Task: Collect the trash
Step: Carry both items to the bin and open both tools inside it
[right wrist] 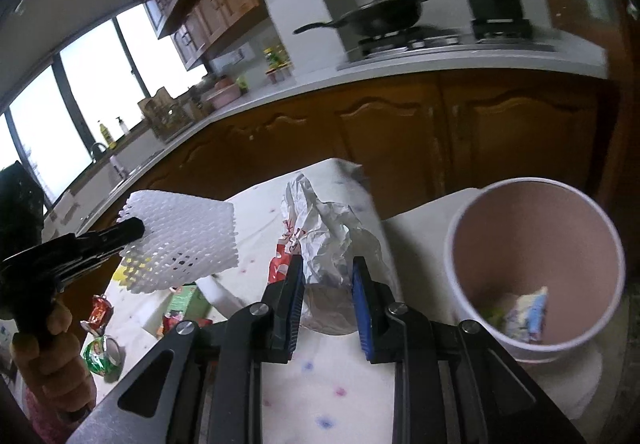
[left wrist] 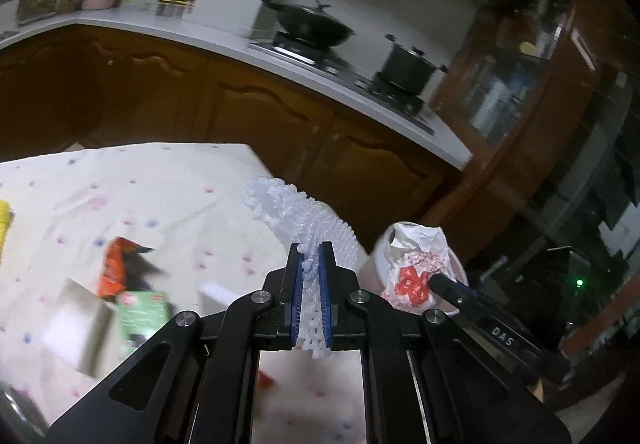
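The left gripper is clamped narrow on a white foam mesh sleeve, the kind that wraps fruit, and holds it lifted above the pale dotted tablecloth. The right gripper pinches a crumpled white plastic bag with red print between its blue pads, held just left of the round white bin with a brown inside, which stands off the table's corner and already has a few scraps at its bottom. This looks like the carrying step, with both pieces gripped and neither yet dropped. Next, each gripper should swing over the bin's mouth and part its fingers. A crushed green can, a red wrapper and a green packet remain on the cloth.
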A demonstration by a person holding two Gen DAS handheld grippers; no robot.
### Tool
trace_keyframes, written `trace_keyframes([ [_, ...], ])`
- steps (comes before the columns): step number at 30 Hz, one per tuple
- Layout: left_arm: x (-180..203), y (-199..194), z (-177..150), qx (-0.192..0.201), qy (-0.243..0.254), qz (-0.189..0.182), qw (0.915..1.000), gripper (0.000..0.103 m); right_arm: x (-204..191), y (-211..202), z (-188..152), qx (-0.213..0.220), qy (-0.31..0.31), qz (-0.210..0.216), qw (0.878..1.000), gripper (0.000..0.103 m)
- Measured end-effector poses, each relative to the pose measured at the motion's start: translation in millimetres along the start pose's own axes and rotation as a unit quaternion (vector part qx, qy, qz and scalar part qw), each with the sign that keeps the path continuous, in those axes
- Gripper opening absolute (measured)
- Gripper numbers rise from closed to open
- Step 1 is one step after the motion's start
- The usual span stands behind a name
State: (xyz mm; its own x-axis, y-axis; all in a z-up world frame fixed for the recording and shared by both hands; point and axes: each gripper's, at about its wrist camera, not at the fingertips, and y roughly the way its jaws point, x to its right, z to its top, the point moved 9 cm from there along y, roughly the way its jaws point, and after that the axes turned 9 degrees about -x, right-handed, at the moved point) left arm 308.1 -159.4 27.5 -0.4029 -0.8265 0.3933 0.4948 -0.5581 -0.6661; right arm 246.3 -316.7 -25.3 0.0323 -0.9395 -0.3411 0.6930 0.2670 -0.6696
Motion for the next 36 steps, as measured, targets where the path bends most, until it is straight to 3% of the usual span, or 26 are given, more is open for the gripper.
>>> trace_keyframes([
  [13,71.1,39.0,-11.2,-0.026,0.033,-0.046,0.9981,0.007,79.4,-51.8,-11.8,0.032,0.055,-0.068,0.996,0.024],
  [22,124.1,65.6,-5.7,-0.035,0.067,-0.069,0.9947,0.007,111.1,-62.2,-12.8,0.041,0.079,-0.085,0.992,0.024],
  [36,154.8,117.7,0.7,-0.066,0.080,-0.067,0.9924,0.007,149.5,-65.8,-6.0,0.047,0.098,-0.101,0.989,0.024],
])
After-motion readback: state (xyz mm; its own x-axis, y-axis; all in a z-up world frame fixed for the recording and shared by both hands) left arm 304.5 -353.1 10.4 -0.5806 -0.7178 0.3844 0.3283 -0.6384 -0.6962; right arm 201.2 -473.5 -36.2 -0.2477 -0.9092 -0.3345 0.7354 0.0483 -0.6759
